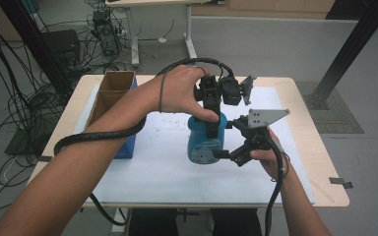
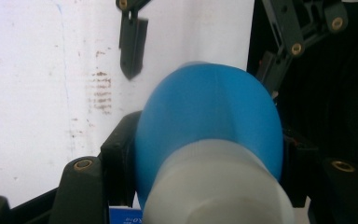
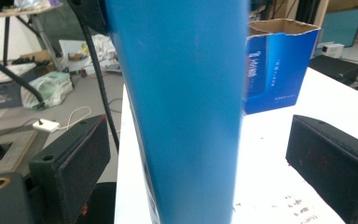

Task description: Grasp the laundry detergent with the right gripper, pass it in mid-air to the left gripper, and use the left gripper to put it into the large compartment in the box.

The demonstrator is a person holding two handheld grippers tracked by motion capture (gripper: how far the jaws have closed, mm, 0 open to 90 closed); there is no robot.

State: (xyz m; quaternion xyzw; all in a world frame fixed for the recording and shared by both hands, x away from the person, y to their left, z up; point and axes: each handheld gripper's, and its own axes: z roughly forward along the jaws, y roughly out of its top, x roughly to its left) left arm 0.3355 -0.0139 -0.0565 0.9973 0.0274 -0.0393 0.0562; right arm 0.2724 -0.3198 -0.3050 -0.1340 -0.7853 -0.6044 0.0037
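One view, the right claw's, shows gaps beside the bottle.

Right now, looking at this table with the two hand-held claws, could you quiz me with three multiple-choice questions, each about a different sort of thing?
1. Where is the open cardboard box?
A. At the table's left edge
B. Under the table
C. On top of the bottle

2. What colour is the bottle?
A. Red
B. Blue
C. Green

3. How does the right claw stand around the bottle?
A. Pads pressed tight on it
B. Jaws open, gaps on both sides
C. Far away from it

Answers:
1 A, the high view shows it standing at the left of the white mat.
2 B, the body is blue in every view.
3 B, the right gripper view shows both pads clear of the bottle, while the left claw clamps it.
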